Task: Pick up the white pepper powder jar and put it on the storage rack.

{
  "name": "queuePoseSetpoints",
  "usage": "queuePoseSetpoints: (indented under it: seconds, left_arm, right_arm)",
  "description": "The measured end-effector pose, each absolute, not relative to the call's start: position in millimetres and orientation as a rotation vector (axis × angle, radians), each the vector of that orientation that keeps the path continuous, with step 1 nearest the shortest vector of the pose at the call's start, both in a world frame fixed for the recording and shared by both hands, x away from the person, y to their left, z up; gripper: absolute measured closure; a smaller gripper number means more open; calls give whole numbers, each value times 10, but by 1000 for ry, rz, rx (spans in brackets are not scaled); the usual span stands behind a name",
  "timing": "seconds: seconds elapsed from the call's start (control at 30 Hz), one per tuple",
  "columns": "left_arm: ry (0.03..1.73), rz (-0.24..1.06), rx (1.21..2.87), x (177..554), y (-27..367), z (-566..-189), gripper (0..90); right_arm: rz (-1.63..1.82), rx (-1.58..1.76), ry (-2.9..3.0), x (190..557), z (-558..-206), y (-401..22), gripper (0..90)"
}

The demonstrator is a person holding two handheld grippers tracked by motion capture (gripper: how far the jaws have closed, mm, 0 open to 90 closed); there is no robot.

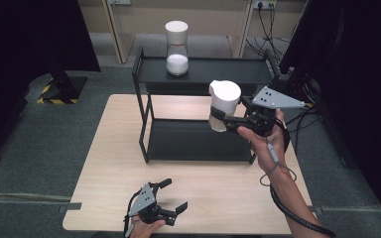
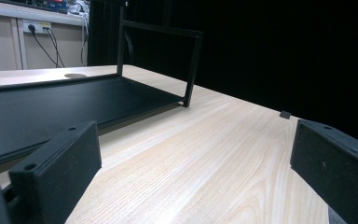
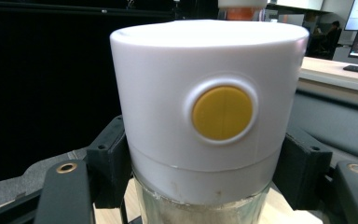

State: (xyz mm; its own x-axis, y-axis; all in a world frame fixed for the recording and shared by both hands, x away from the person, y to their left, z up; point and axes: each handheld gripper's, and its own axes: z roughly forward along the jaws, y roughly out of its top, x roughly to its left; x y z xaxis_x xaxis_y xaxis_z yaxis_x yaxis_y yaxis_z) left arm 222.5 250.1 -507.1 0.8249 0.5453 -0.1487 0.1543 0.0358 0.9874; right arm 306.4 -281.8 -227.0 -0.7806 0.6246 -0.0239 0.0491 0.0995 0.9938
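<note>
right gripper (image 1: 228,119) clamps jar (image 1: 223,106) | left gripper (image 1: 171,196) spread, idle

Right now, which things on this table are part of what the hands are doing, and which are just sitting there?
In the job:
- right tongs, shut on the white-lidded jar, held in the air by the black rack
- yellow button on its lid

Sitting by:
- second white-lidded jar on the rack's top shelf
- left tongs, open over the wooden table
</note>
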Motion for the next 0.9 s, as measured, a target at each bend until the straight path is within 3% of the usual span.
queuePoseSetpoints:
  seconds: [0.9]
  left_arm:
    - [580,322,1526,2219,2508,-5071,9]
  right_arm:
    - [1661,742,1898,3498,-1601,-2527,310]
